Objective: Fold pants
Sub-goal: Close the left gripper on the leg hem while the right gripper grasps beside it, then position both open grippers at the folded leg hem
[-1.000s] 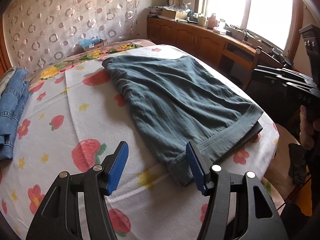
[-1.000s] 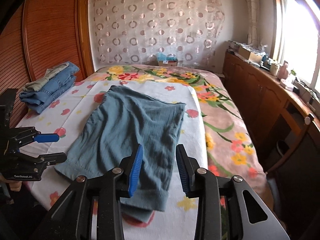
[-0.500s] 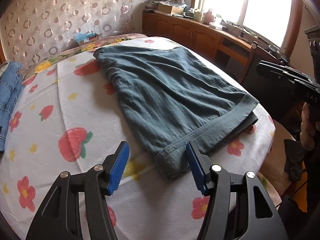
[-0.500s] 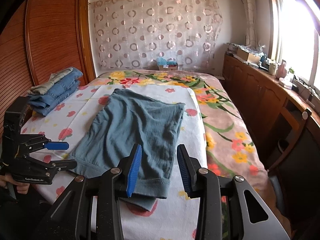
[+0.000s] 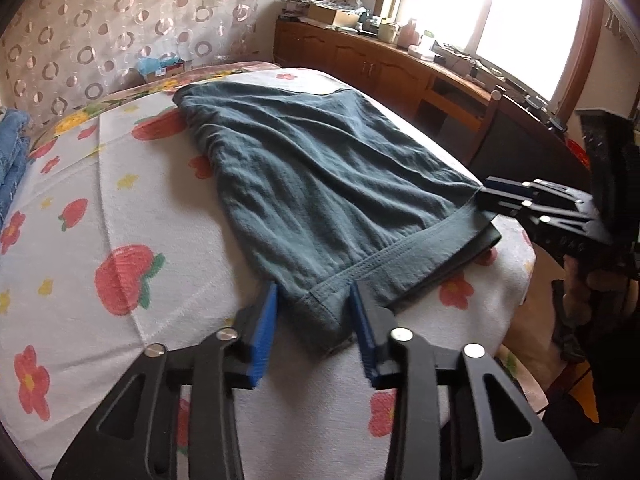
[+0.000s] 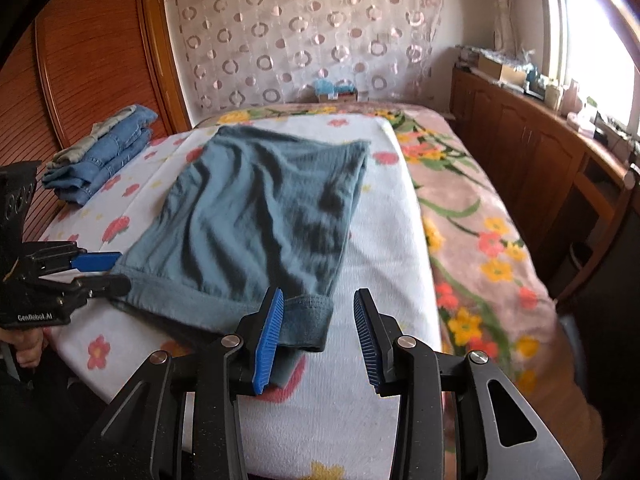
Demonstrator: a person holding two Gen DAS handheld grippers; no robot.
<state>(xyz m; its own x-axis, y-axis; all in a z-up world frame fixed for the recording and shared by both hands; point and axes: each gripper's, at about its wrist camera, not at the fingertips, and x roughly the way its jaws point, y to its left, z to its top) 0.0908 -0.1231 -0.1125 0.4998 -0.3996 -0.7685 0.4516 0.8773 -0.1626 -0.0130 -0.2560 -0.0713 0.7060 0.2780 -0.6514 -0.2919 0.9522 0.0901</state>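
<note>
Grey-green pants [image 5: 320, 184] [image 6: 256, 216] lie folded lengthwise on a white flower-print towel [image 5: 120, 208], with the hem towards me. My left gripper [image 5: 314, 332] [image 6: 114, 272] straddles the hem's left corner. Its jaws are closing, with the cloth between the blue pads [image 5: 264, 332] and no squeeze showing. My right gripper [image 6: 318, 340] [image 5: 486, 196] stands open at the hem's right corner. That corner [image 6: 308, 320] lies between its fingers, against the left pad [image 6: 270, 336] and clear of the right one.
Folded jeans [image 6: 104, 152] are stacked at the towel's far left, by a wooden wardrobe [image 6: 80, 60]. A floral blanket [image 6: 480, 220] covers the bed's right side. Wooden cabinets [image 6: 540, 152] with clutter run under the window. A hand [image 5: 580, 280] holds the right gripper.
The left gripper has moved forward onto the hem corner and its jaws have narrowed. The right gripper has sunk towards the other hem corner, which now lies between its fingers.
</note>
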